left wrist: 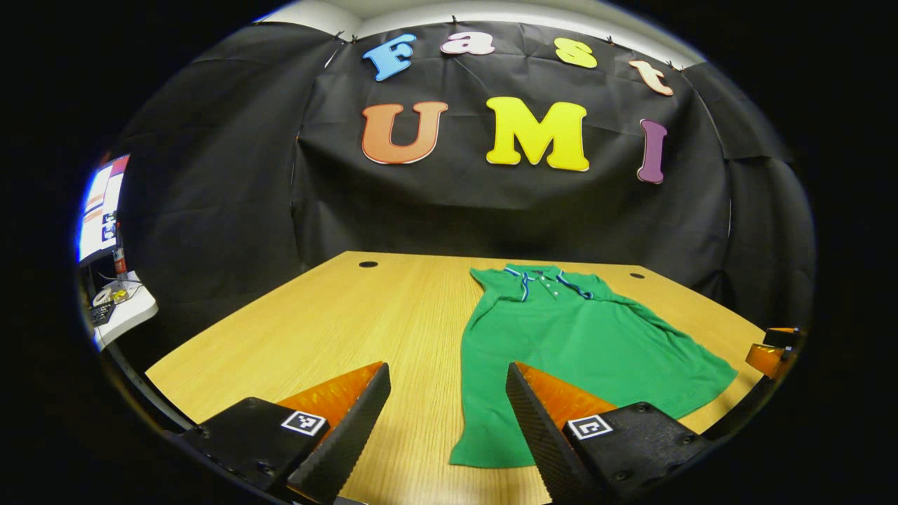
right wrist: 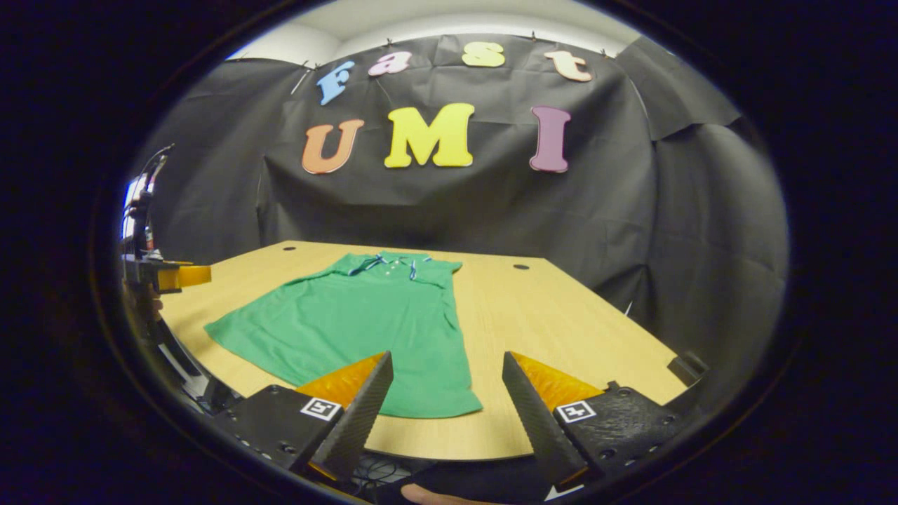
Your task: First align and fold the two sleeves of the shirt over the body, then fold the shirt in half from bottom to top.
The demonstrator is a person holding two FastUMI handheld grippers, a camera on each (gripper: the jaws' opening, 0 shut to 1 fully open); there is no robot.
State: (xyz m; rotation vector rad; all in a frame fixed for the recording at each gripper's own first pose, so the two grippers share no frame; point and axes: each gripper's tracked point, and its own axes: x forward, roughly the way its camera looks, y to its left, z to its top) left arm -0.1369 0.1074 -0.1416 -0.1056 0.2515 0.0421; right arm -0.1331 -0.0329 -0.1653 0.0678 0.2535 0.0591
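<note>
A green polo shirt [left wrist: 561,344] lies flat on the wooden table [left wrist: 337,330], collar with white and blue trim at the far end, hem toward me. No sleeve sticks out sideways; both seem folded in over the body. My left gripper [left wrist: 447,372] is open above the near table edge, its right finger over the shirt's near left hem corner. My right gripper [right wrist: 447,359] is open too, over the near right hem corner of the shirt [right wrist: 365,322]. Each gripper holds nothing. The right gripper [left wrist: 772,354] shows at the far right edge, the left gripper [right wrist: 175,275] at the left edge.
Two round cable holes [left wrist: 368,264] [left wrist: 636,275] sit near the table's far edge. A lit screen [left wrist: 102,210] and a white side desk [left wrist: 126,315] stand left of the table. Bare wood lies left of the shirt and right of it [right wrist: 561,330]. A fingertip [right wrist: 421,494] shows below.
</note>
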